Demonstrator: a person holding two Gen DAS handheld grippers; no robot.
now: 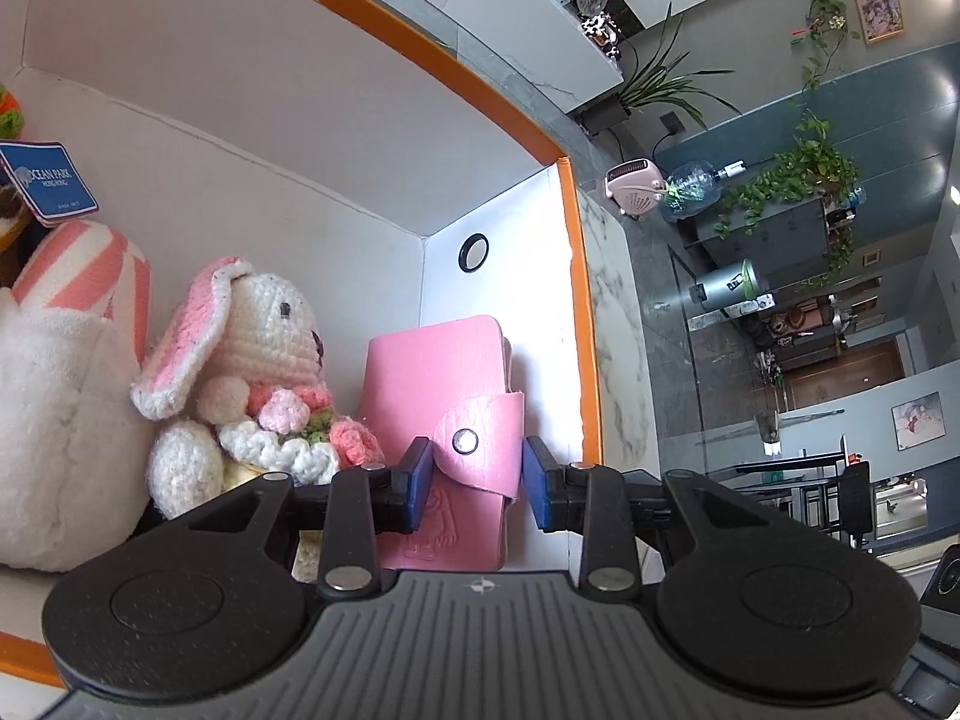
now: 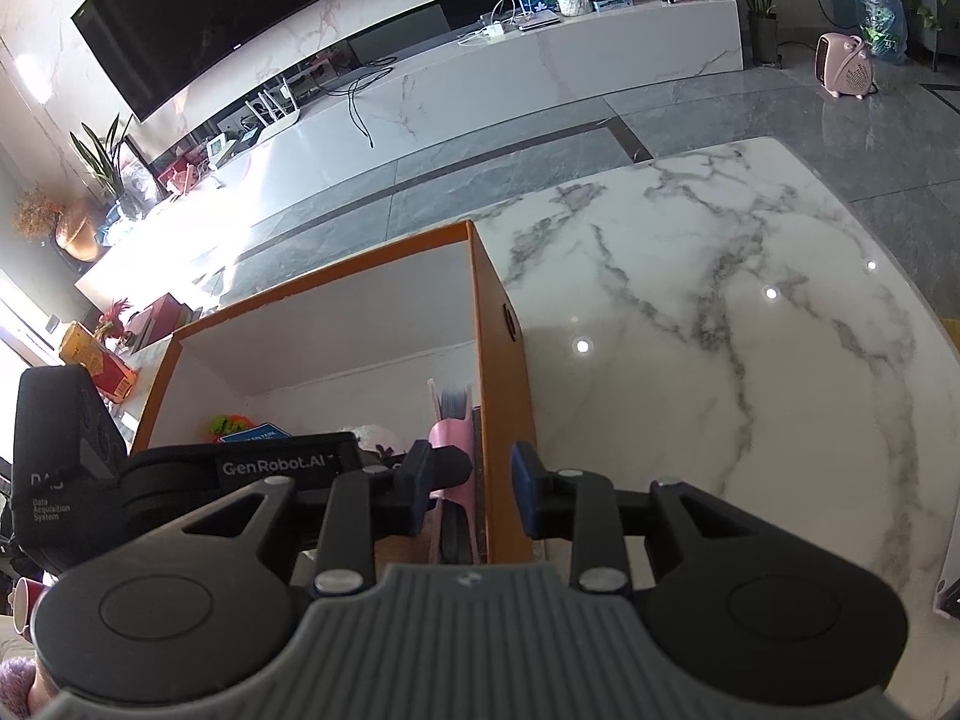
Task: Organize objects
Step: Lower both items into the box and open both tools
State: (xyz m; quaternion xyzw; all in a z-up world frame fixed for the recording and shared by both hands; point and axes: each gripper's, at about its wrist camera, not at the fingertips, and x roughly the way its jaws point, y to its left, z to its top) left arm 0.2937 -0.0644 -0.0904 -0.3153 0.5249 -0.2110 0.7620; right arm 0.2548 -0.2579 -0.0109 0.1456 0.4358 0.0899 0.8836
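Note:
An orange box with white inner walls [image 1: 336, 168] stands on a marble table [image 2: 750, 312]. Inside it a pink snap wallet [image 1: 438, 396] stands upright in the corner beside a crocheted white-and-pink bunny [image 1: 258, 354] and a larger white plush [image 1: 54, 420]. My left gripper [image 1: 477, 483] is inside the box, open, its blue pads on either side of the wallet with a gap on the right. My right gripper [image 2: 471, 495] is open above the box's orange side wall [image 2: 501, 396], holding nothing. The left gripper's body [image 2: 198, 474] and the wallet [image 2: 450, 456] show in the right wrist view.
A blue Ocean Park tag [image 1: 48, 180] and an orange-green crocheted item [image 1: 12, 108] lie at the box's far end. The marble table stretches right of the box. A TV [image 2: 228, 12] and a low white cabinet [image 2: 540, 66] stand beyond the grey floor.

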